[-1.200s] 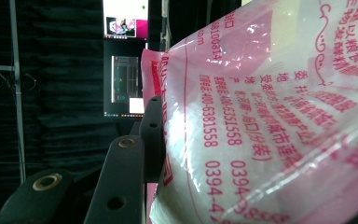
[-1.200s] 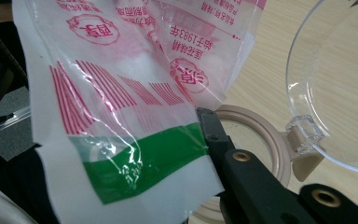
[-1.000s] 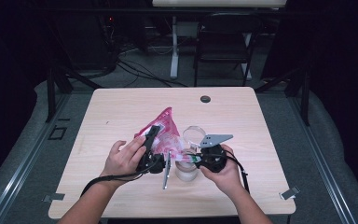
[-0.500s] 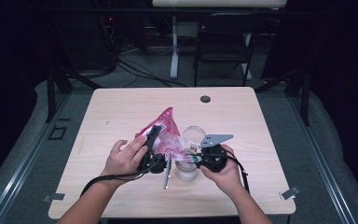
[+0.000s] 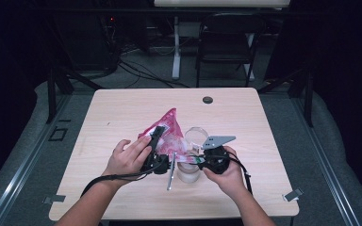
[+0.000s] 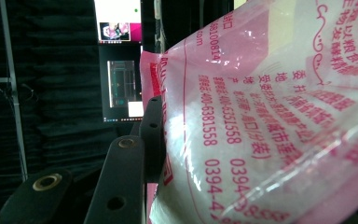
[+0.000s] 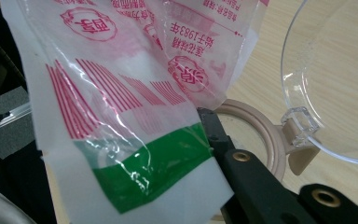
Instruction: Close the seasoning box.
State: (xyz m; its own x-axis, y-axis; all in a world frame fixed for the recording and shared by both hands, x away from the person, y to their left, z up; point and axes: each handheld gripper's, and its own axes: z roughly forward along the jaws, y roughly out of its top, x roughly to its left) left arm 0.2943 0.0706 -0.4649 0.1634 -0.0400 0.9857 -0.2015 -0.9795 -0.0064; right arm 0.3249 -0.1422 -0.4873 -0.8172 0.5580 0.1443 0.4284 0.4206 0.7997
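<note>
Pink bag [image 5: 168, 134] is lying tilted at table [image 5: 122, 108] centre, above the jar [image 5: 188, 172]. Left gripper [image 5: 156, 141], at the bag's 8 o'clock, is clamping its body; right gripper [image 5: 193, 160], at 4 o'clock, is pinching its green-striped corner [image 7: 154, 163], beside the clear lid [image 7: 335, 84].

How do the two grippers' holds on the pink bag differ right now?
The left gripper clamps the bulging, powder-filled body of the pink bag, its jaws set apart around it; the right gripper pinches the flat, empty green-and-white edge, jaws fully shut. The left one points up the table, lifting the bag; the right one sits low, by the open jar. Both grip the same bag.
</note>
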